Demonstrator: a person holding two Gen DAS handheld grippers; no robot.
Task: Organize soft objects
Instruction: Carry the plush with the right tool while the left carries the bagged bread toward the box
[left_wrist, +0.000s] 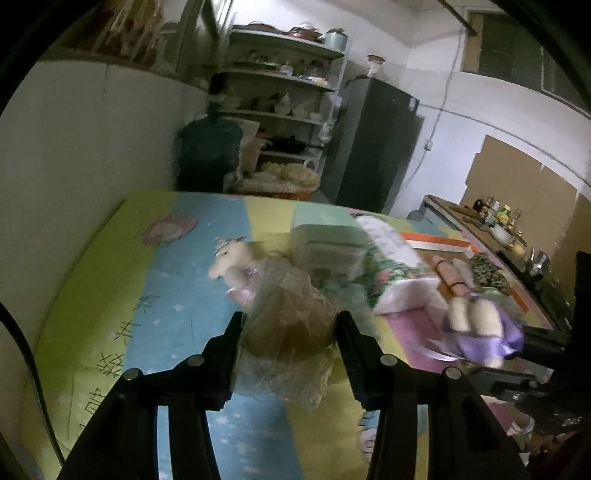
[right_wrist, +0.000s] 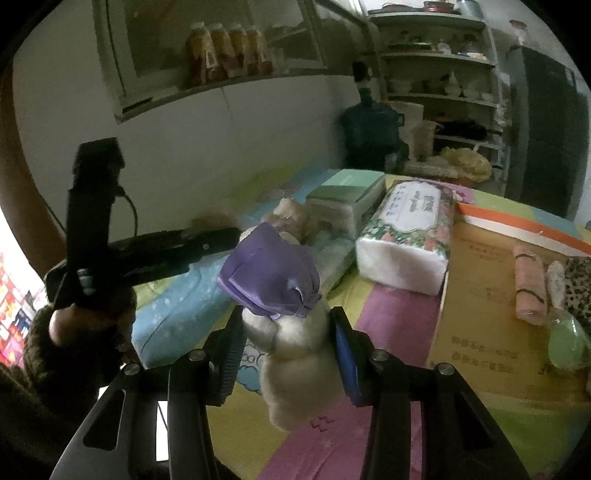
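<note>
My left gripper (left_wrist: 290, 325) is shut on a brown soft object wrapped in clear plastic (left_wrist: 288, 328), held above the colourful mat (left_wrist: 147, 314). My right gripper (right_wrist: 286, 325) is shut on a white plush toy in a purple dress (right_wrist: 291, 332), held above the mat; the toy also shows in the left wrist view (left_wrist: 476, 328). A white plush unicorn (left_wrist: 236, 264) lies on the mat beyond the left gripper. Rolled pink cloth (right_wrist: 530, 288) and a green soft item (right_wrist: 567, 345) lie on a cardboard sheet (right_wrist: 480, 314) at the right.
A green tissue box (right_wrist: 347, 201) and a floral tissue pack (right_wrist: 406, 236) sit mid-mat. A shelf rack (left_wrist: 280, 110), a water jug (left_wrist: 208, 151) and a dark fridge (left_wrist: 373, 147) stand behind. A counter with bottles (left_wrist: 498, 221) runs along the right.
</note>
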